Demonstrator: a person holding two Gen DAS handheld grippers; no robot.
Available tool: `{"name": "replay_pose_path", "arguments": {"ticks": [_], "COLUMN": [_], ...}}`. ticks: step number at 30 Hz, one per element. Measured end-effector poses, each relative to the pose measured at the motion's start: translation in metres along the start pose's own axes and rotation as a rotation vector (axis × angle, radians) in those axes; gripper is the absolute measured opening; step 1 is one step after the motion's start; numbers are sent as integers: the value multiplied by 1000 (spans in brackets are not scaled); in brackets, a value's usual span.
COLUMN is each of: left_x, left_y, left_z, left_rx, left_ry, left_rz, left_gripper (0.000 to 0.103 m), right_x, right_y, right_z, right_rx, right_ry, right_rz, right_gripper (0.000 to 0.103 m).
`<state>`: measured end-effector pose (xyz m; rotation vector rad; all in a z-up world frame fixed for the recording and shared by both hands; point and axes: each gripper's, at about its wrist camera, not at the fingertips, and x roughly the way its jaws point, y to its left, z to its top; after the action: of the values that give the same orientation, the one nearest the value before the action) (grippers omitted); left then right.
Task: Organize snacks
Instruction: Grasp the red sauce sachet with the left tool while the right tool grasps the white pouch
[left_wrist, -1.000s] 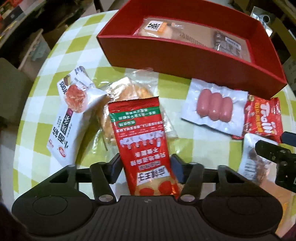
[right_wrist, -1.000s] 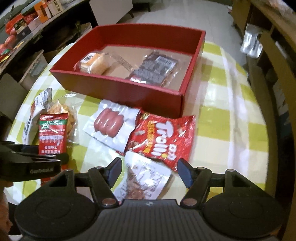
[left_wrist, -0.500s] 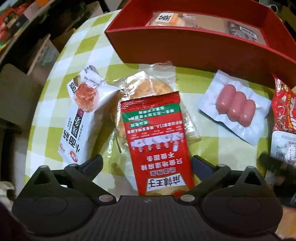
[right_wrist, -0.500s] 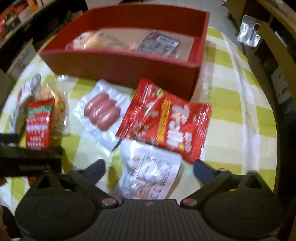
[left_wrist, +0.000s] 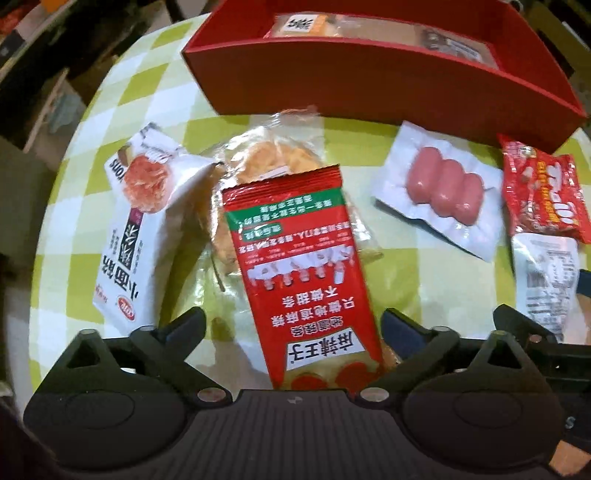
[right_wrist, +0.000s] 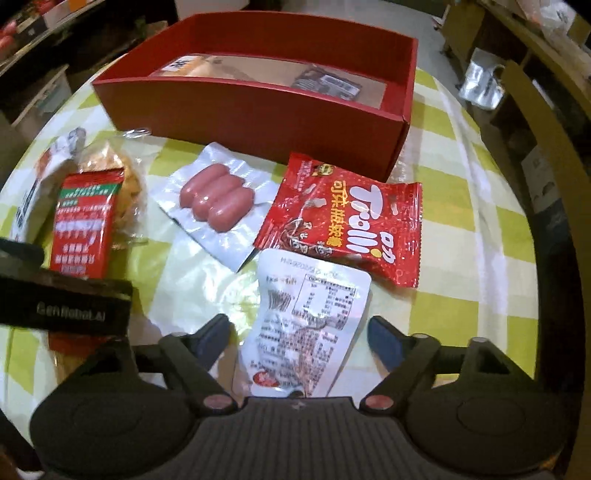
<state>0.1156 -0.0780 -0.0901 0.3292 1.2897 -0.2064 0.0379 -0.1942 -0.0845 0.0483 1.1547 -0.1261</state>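
My left gripper (left_wrist: 291, 328) is open with its fingers either side of the red and green snack packet (left_wrist: 295, 266), which lies on a clear bag of crackers (left_wrist: 273, 162). My right gripper (right_wrist: 297, 330) is open around the near end of a white foil packet (right_wrist: 310, 317). A red Trolli bag (right_wrist: 343, 218) and a sausage pack (right_wrist: 216, 199) lie just beyond it. The red box (right_wrist: 266, 114) stands behind and holds two packets. A white noodle-snack bag (left_wrist: 136, 229) lies at the left.
The round table (right_wrist: 472, 206) has a green and white checked cloth. Its edge curves close at left and right. A wooden chair (right_wrist: 535, 110) stands at the right. Shelves and boxes crowd the dark floor at the left.
Both grippers have opened wide from a narrower gap. The left one let the red packet lie on the crackers. The right one dropped lower toward the white foil packet.
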Motion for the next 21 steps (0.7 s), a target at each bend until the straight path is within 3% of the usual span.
{"name": "replay_pose_path", "arguments": {"ticks": [3,5,6,7,14,21], "left_x": [-6,-10,-12,-12,-12,-16], "left_y": [-3,-7,-10,-11,-9,-14], "left_z": [-2,-4,-5,-6,-5,-4], "left_rx": [15,44,57,63,62,70], "left_ry": [5,0,2,5,20,27], "left_rz": [-37,-47,-55,-60,-82,-121], "left_gripper": [82,66,64,63,60,58], "right_x": [-2,-5,-7,-8,-10,-12], "right_y": [-1,-3,-6,-10,-22,-21], "right_z": [-1,-3,-3,-4,-5,-5], "right_rx": [-23,-11,-2,15,72,68], "right_ry": [1,2,1,3,5,7], "right_rz": [8,14,25,51,93,79], "right_gripper": [79,72,69,64,57,56]}}
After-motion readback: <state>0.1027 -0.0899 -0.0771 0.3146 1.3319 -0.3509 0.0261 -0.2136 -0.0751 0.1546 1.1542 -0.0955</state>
